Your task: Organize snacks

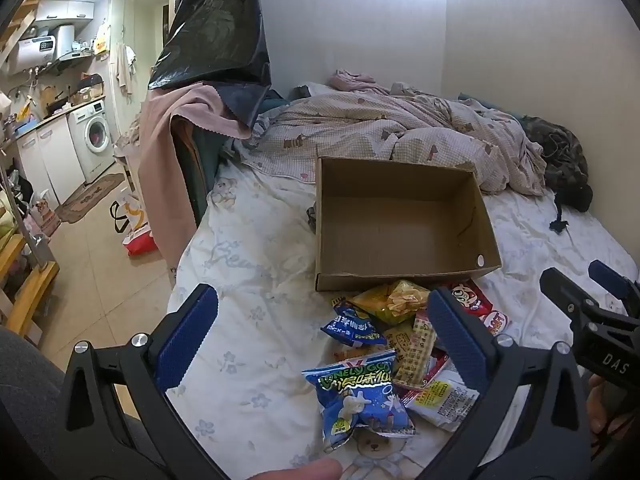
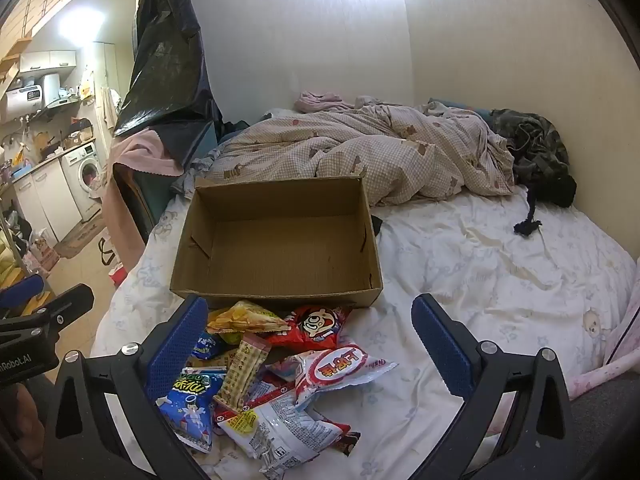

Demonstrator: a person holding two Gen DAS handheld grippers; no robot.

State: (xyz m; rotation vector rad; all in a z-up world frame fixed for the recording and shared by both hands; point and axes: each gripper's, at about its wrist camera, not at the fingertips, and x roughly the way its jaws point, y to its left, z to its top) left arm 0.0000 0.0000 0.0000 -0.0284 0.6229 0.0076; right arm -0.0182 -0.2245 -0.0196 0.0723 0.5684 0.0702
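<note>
The snack packets point(image 2: 272, 376) lay in a loose heap on the bed sheet point(image 2: 480, 272), lower centre of the right wrist view, just in front of the near wall of an open cardboard box point(image 2: 276, 240). The box was empty, so sorting looked not yet begun — judged as the approach step before a first pick.

Left claw point(image 1: 324, 332) stood released, jaws spread wide over the heap's left side, a blue packet point(image 1: 360, 396) between them but untouched. Right claw point(image 2: 312, 340) likewise released, its jaws bracketing the red packet point(image 2: 316, 326) and a white-and-red one point(image 2: 340, 364), gripping nothing.

The next move probably calls for lowering one claw onto a top packet — the blue or the red — closing on a crinkled edge, then carrying it up over the box wall.

Hard to read: packets overlapped, so their count was unclear; the lower ones were mostly covered. The claw bodies cut off the heap's near edge in both views.
</note>
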